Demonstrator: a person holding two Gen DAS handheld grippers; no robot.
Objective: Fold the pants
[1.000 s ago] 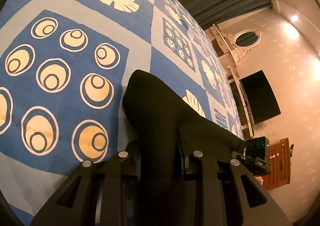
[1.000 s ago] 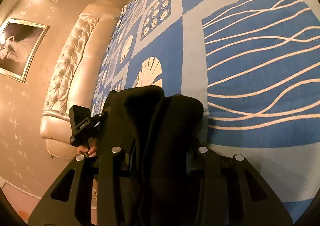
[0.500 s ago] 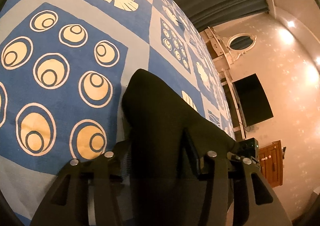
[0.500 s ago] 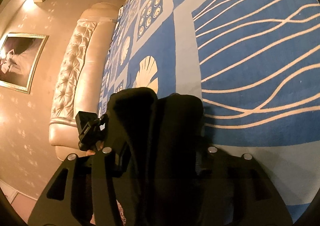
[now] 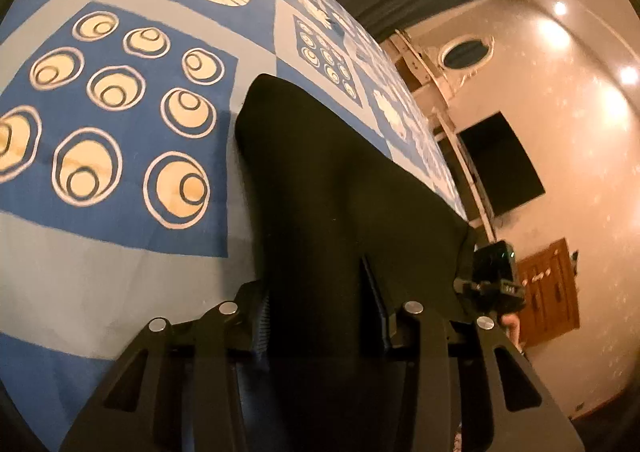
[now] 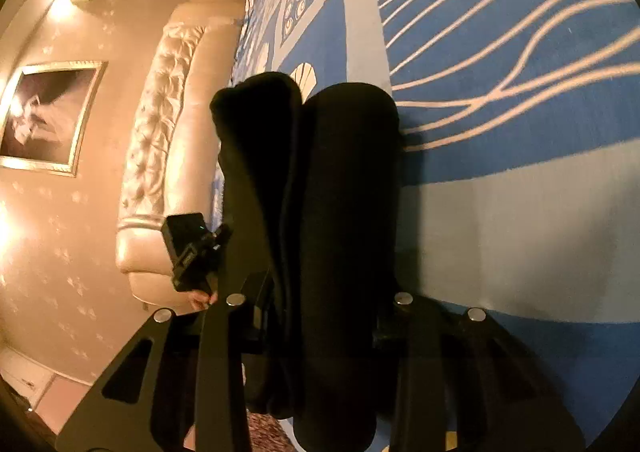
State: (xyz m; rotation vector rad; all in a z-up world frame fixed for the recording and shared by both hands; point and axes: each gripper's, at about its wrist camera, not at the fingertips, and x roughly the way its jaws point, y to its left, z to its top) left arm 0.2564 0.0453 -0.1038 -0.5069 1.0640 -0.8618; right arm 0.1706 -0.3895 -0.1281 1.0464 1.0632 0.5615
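So the black pants [image 5: 340, 192] are already bunched into a thick folded bundle, lying on the blue patterned bedspread [image 5: 120, 212] near its edge, with the tufted headboard [image 6: 160, 124] off to one side. Both tools are at the same bundle from opposite ends. The left gripper [image 5: 320, 316] has its jaws spread wide with the fabric sitting between them, so it looks more like letting go than pinching. The right gripper [image 6: 320, 304] also has cloth filling the gap between its fingers, two rolled layers side by side, but I honestly can't tell if it's clamped or loose.

If they're setting the fold down, I'd say lower both ends together, keep the edges lined up, and pull straight back so the fingers don't drag the top layer open.
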